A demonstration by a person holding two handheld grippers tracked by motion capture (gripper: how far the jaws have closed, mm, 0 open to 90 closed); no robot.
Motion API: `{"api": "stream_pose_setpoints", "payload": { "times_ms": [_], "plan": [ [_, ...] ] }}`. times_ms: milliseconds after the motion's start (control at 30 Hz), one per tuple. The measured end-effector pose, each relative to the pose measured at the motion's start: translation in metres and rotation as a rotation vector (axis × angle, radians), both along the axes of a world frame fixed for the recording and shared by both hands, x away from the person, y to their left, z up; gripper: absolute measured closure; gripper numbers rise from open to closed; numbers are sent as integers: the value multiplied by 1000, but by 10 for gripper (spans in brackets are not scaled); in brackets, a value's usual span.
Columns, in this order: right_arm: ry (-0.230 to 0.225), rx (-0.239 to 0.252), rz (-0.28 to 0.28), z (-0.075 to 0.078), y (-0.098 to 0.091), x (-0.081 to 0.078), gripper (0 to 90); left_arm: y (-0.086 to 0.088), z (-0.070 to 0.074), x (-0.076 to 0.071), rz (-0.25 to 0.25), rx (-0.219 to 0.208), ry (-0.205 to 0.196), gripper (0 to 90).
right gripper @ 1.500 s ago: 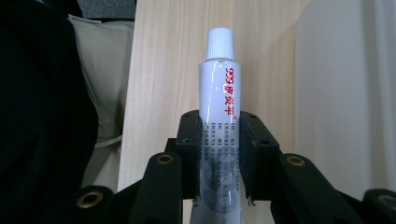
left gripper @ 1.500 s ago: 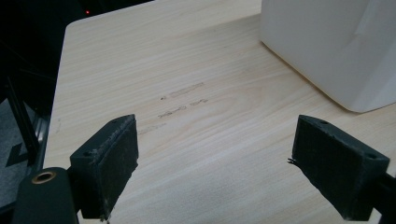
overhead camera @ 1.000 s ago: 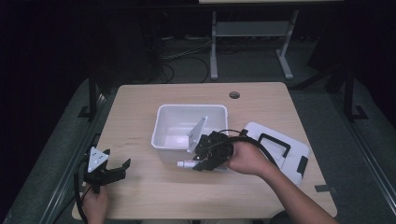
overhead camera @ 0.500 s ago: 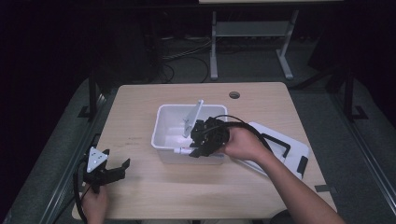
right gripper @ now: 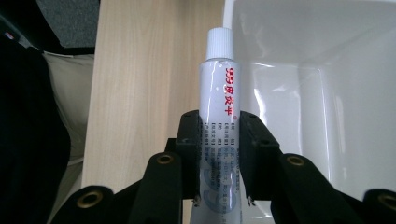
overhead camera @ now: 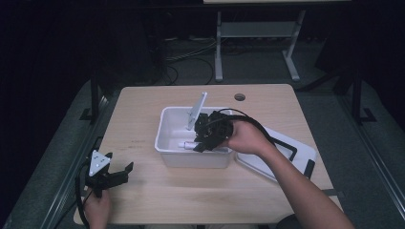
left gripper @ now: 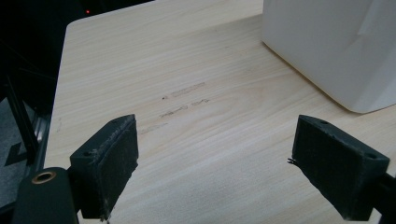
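Observation:
A white tube (right gripper: pixel 218 84) with red print and a white screw cap is clamped between the jaws of my right gripper (right gripper: pixel 218 123), which is shut on its lower half. In the high view that gripper (overhead camera: pixel 206 136) is inside the front of the white bin (overhead camera: pixel 165 124), with the tube (overhead camera: pixel 185 144) pointing left just above the bin's floor. The bin (right gripper: pixel 327 84) lies to the right of the tube in the right gripper view. My left gripper (overhead camera: pixel 114 175) rests near the table's front left corner, open and with nothing in it. In its own view the left gripper (left gripper: pixel 215 163) has bare wood between wide jaws.
The bin's white lid (overhead camera: pixel 286 153) with black handle clips lies flat to the right of the bin, under the right forearm. A cable hole (overhead camera: pixel 239 97) sits near the table's far edge. The bin's corner (left gripper: pixel 336 42) stands ahead-right of the left gripper.
My right gripper has carried the tube from the bin's front right rim up and to the left, down into the bin. The left gripper has stayed put.

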State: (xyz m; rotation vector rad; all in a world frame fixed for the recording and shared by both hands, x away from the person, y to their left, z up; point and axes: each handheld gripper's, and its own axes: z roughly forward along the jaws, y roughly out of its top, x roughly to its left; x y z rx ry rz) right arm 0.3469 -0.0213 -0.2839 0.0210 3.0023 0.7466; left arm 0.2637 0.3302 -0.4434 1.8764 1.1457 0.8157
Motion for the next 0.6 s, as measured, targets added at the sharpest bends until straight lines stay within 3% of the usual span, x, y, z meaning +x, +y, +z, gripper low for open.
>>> {"api": "stream_pose_setpoints", "payload": {
  "times_ms": [600],
  "plan": [
    [25,-12,-41,-19,4,27,711,-1,0,1,-4,3,2,137]
  ]
}}
